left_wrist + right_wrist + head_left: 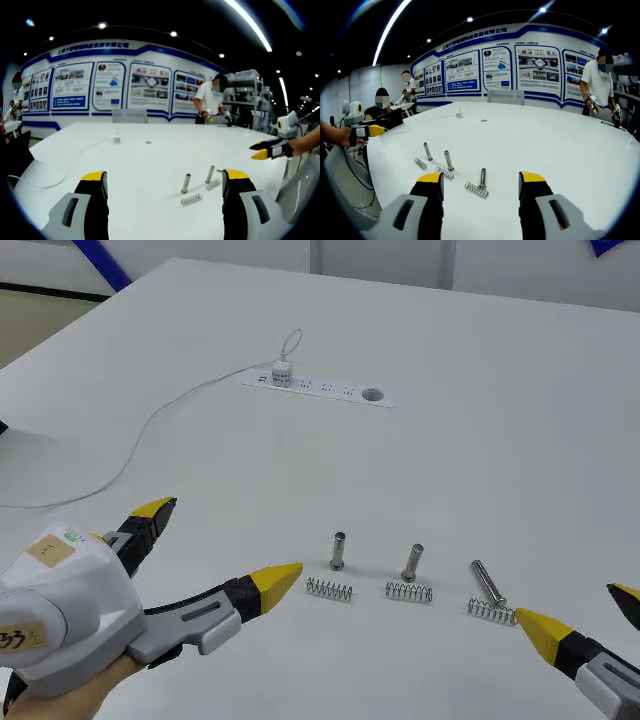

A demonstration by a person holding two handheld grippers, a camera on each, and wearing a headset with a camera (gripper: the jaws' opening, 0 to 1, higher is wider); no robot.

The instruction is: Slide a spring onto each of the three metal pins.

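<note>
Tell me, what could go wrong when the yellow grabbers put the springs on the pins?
The three pins stand upright with nothing holding them, so a bump from the left gripper or right gripper could tip one. The springs are small and lie loose on the table; the open fingers might flick one away. The rightmost spring lies right by its pin's foot, so grabbing it may knock that pin.

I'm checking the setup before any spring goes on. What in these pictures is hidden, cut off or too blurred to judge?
Head view: the right gripper is cut off past its jaw tips by the bottom-right edge.
Left gripper view: the spring beside the rightmost pin is hidden behind a jaw of the left gripper.
Right gripper view: the print on the wall posters is too blurred to read.
</note>
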